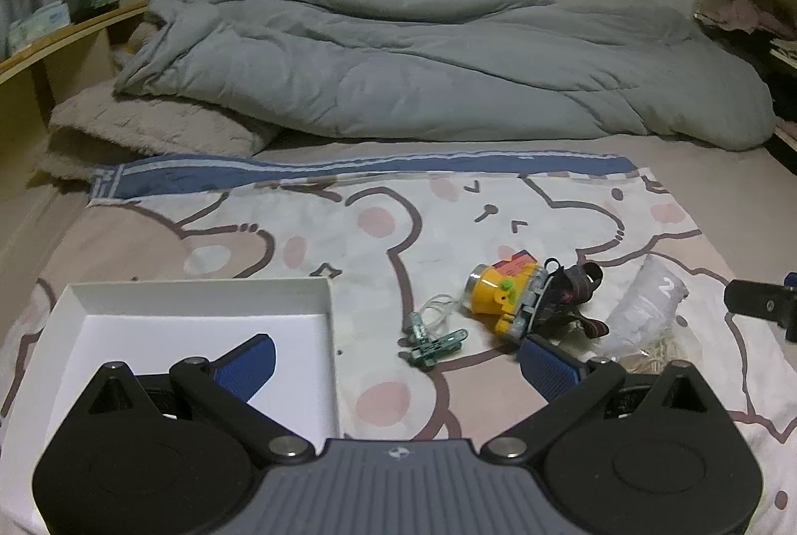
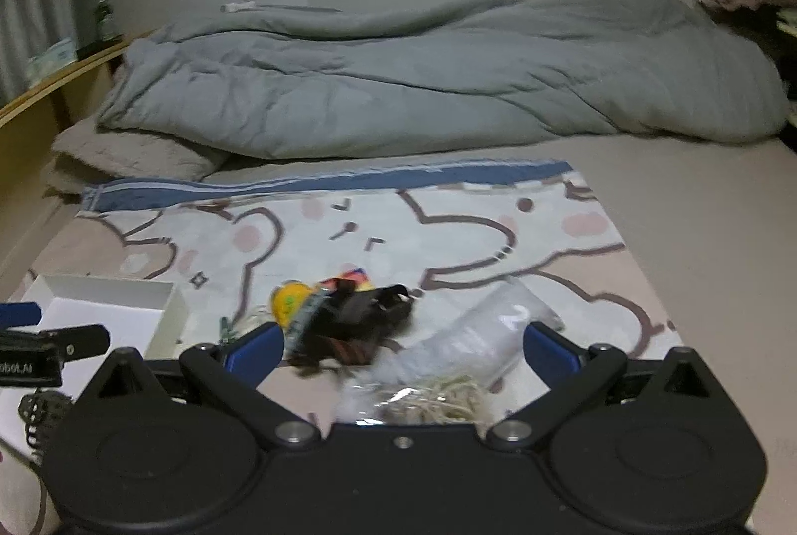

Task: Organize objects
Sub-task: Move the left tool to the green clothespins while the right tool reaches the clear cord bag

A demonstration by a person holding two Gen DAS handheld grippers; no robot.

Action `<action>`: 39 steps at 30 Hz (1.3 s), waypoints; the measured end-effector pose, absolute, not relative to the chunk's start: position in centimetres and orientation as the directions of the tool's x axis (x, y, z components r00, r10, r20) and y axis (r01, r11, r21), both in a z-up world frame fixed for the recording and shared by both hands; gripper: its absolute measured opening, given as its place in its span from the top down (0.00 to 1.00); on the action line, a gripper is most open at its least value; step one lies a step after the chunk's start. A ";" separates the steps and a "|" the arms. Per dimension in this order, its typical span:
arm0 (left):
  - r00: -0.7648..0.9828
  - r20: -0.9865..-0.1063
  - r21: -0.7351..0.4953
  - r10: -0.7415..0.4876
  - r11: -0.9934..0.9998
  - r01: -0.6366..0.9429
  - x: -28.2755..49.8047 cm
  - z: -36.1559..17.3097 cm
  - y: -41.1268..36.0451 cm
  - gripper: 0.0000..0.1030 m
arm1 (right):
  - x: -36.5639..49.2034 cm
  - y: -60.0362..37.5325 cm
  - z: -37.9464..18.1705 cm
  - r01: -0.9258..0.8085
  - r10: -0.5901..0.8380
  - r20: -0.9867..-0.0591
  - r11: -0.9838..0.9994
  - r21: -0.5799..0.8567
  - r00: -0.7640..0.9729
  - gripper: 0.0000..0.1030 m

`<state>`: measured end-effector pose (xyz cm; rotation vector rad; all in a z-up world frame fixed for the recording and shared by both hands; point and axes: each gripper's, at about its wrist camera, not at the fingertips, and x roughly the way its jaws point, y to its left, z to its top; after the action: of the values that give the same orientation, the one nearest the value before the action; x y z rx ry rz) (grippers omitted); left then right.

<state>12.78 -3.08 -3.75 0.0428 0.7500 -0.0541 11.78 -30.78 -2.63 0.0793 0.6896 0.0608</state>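
1. Right of the box (image 1: 199, 316), which holds nothing: clips (image 1: 433, 338), headlamp (image 1: 508, 296), bag (image 1: 642, 311) on the mat.
2. We have both grippers, left (image 1: 398, 355) and right (image 2: 403, 345), spread wide, gripping nothing.
3. Nothing sorted yet, we judge.

Box (image 1: 199, 326) left of clips (image 1: 433, 340), headlamp (image 1: 503, 296) (bag (image 1: 642, 311) rightmost).

Yellow headlamp (image 1: 503, 293) lies beside green clips (image 1: 431, 338), near white tray (image 1: 199, 291).

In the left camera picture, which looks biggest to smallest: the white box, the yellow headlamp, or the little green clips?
1. white box, though being closest exaggerates it
2. yellow headlamp
3. green clips
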 end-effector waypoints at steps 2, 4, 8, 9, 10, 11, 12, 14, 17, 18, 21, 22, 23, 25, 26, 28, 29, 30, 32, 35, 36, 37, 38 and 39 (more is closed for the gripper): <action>0.734 -0.678 0.022 -0.040 0.997 0.075 13.2 -4.1 -3.3 0.00 | 12.2 -31.8 -3.1 -0.001 0.076 -0.648 0.993 0.115 0.758 0.00; 0.738 -0.673 0.022 -0.050 0.996 0.087 13.6 -4.5 -3.5 0.00 | 12.7 -32.7 -3.7 0.032 0.063 -0.664 0.991 0.130 0.745 0.00; 0.737 -0.670 0.008 -0.090 0.992 0.129 14.4 -5.3 -3.6 0.09 | 13.8 -34.1 -5.1 0.098 0.044 -0.707 0.982 0.159 0.706 0.00; 0.733 -0.672 0.003 -0.105 0.990 0.144 14.7 -5.5 -3.6 0.11 | 14.1 -34.5 -5.5 0.111 0.046 -0.717 0.979 0.171 0.695 0.00; 0.731 -0.672 -0.002 -0.117 0.988 0.156 14.9 -5.7 -3.7 0.12 | 14.3 -34.7 -5.8 0.119 0.049 -0.722 0.976 0.180 0.690 0.01; 0.731 -0.669 -0.007 -0.135 0.984 0.176 15.2 -6.0 -3.7 0.14 | 14.6 -35.0 -6.1 0.119 0.057 -0.723 0.974 0.190 0.688 0.01; 0.732 -0.666 -0.003 -0.145 0.981 0.192 15.3 -6.2 -3.8 0.17 | 14.8 -35.2 -6.4 0.108 0.069 -0.722 0.974 0.197 0.688 0.01; 0.732 -0.661 0.011 -0.165 0.973 0.229 15.6 -6.8 -4.1 0.18 | 15.2 -35.5 -6.9 0.074 0.094 -0.718 0.977 0.199 0.689 0.03; 0.715 -0.670 0.026 -0.201 0.956 0.293 16.0 -7.8 -4.4 0.21 | 15.5 -35.8 -7.9 0.001 0.135 -0.715 0.982 0.186 0.686 0.03; 0.705 -0.678 0.030 -0.211 0.949 0.313 16.2 -8.2 -4.5 0.22 | 15.5 -35.8 -8.2 -0.024 0.147 -0.717 0.984 0.178 0.681 0.03; 0.672 -0.706 0.047 -0.225 0.931 0.362 16.8 -9.7 -4.8 0.28 | 15.6 -35.7 -9.3 -0.088 0.182 -0.731 0.982 0.165 0.658 0.03; 0.661 -0.715 0.052 -0.227 0.926 0.374 17.1 -10.2 -4.8 0.29 | 15.6 -35.7 -9.6 -0.104 0.189 -0.735 0.982 0.161 0.651 0.03; 0.653 -0.722 0.055 -0.230 0.921 0.385 17.3 -10.7 -4.8 0.31 | 15.5 -35.5 -9.9 -0.128 0.202 -0.740 0.979 0.156 0.642 0.03; 0.638 -0.735 0.066 -0.228 0.913 0.403 17.8 -11.6 -4.9 0.34 | 15.4 -35.2 -10.5 -0.172 0.223 -0.749 0.974 0.147 0.624 0.03; 0.633 -0.740 0.071 -0.228 0.910 0.410 18.0 -11.9 -4.9 0.35 | 15.4 -35.0 -10.8 -0.194 0.230 -0.756 0.971 0.138 0.613 0.03; 0.622 -0.750 0.077 -0.224 0.905 0.418 18.5 -12.6 -4.9 0.37 | 15.3 -34.5 -11.4 -0.231 0.236 -0.769 0.966 0.118 0.594 0.03; 0.618 -0.755 0.081 -0.218 0.904 0.419 18.8 -13.0 -4.9 0.39 | 15.4 -34.3 -11.7 -0.244 0.237 -0.776 0.964 0.110 0.585 0.03; 0.612 -0.762 0.086 -0.212 0.904 0.419 19.1 -13.4 -4.8 0.41 | 15.4 -34.2 -12.0 -0.253 0.234 -0.782 0.962 0.102 0.577 0.03; 0.604 -0.772 0.089 -0.199 0.907 0.412 19.8 -14.0 -4.7 0.44 | 15.7 -33.9 -12.7 -0.263 0.222 -0.795 0.961 0.082 0.564 0.03; 0.598 -0.778 0.072 -0.194 0.917 0.391 20.8 -14.7 -4.1 0.44 | 16.1 -33.8 -13.6 -0.262 0.209 -0.810 0.962 0.071 0.548 0.03; 0.595 -0.779 0.058 -0.199 0.921 0.384 21.1 -14.9 -3.9 0.44 | 16.3 -33.8 -13.9 -0.262 0.211 -0.813 0.962 0.075 0.542 0.03; 0.597 -0.776 0.043 -0.204 0.927 0.373 21.4 -15.1 -3.7 0.44 | 16.5 -33.8 -14.1 -0.264 0.216 -0.816 0.961 0.081 0.536 0.03; 0.603 -0.771 0.031 -0.208 0.932 0.360 21.6 -15.2 -3.4 0.44 | 16.7 -33.6 -14.3 -0.268 0.220 -0.818 0.960 0.084 0.532 0.03; 0.607 -0.766 0.021 -0.211 0.936 0.352 21.9 -15.4 -3.3 0.44 | 16.9 -33.5 -14.4 -0.272 0.223 -0.818 0.959 0.085 0.530 0.03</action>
<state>21.86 -3.28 -15.36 0.1763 0.8589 -0.3275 16.87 -33.48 -14.42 -0.0550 0.9688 0.2952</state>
